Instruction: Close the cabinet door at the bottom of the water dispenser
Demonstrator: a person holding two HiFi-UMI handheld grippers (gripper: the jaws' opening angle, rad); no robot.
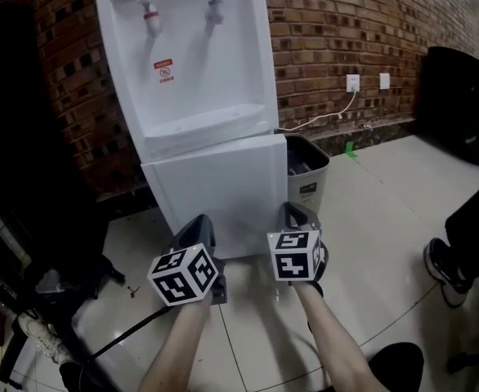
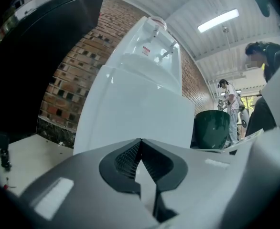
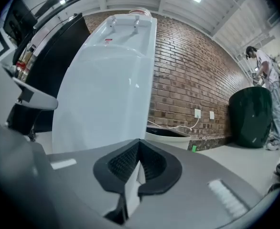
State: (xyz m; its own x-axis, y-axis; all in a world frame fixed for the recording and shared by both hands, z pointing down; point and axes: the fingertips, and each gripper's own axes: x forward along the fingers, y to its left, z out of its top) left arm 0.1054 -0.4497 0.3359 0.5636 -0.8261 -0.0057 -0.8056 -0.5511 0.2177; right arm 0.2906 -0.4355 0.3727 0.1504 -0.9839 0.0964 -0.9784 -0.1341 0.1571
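A white water dispenser (image 1: pixel 190 64) stands against the brick wall. Its bottom cabinet door (image 1: pixel 219 190) looks flush with the body. Both grippers hover side by side just in front of the door's lower part, not touching it. My left gripper (image 1: pixel 200 223) is shut with nothing between its jaws, and the door (image 2: pixel 130 113) fills the left gripper view beyond its tips (image 2: pixel 140 140). To its right, my right gripper (image 1: pixel 293 211) is also shut and empty. Its tips (image 3: pixel 139 140) point at the door's right edge (image 3: pixel 102 109).
A grey waste bin (image 1: pixel 309 174) stands close against the dispenser's right side, with a white cable running to a wall socket (image 1: pixel 352 82). Dark furniture (image 1: pixel 27 162) and a black floor cable (image 1: pixel 117 341) lie left. A person's shoe (image 1: pixel 444 269) is at the right. A dark green bin (image 3: pixel 252 116) stands farther off.
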